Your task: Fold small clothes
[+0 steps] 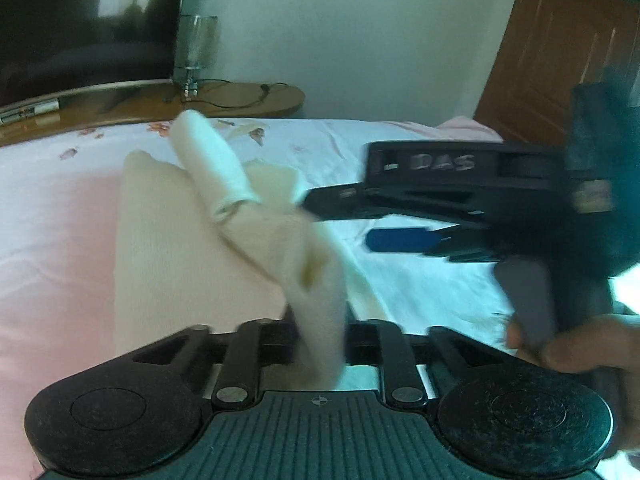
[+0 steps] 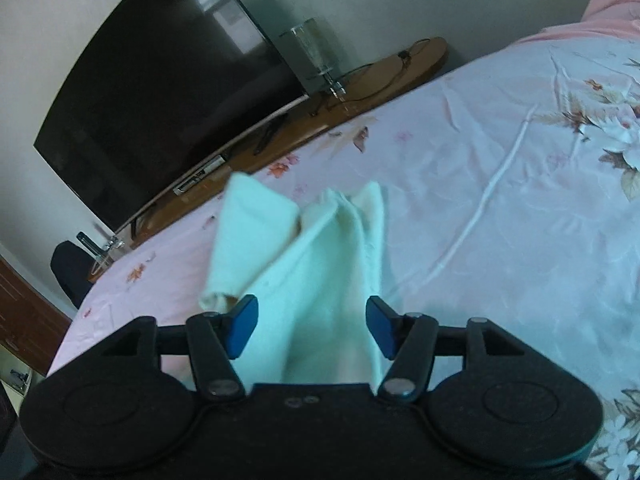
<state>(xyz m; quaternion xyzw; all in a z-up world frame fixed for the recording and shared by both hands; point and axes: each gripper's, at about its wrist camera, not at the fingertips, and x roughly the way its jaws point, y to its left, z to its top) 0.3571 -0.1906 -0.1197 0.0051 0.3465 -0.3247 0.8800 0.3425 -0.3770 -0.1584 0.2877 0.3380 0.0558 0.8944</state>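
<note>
A small cream garment lies partly on the pink floral bed sheet, with one part lifted and twisted. My left gripper is shut on a bunched fold of the garment, its fingers hidden by the cloth. In the right wrist view the garment runs between the blue pads, which stand wide apart. My right gripper is open around the cloth. It also shows in the left wrist view, at the right, reaching the garment's edge, held by a hand.
A dark television stands on a wooden shelf beyond the bed, with a glass lamp and cables beside it. A wooden door is at the right. The sheet spreads to the right.
</note>
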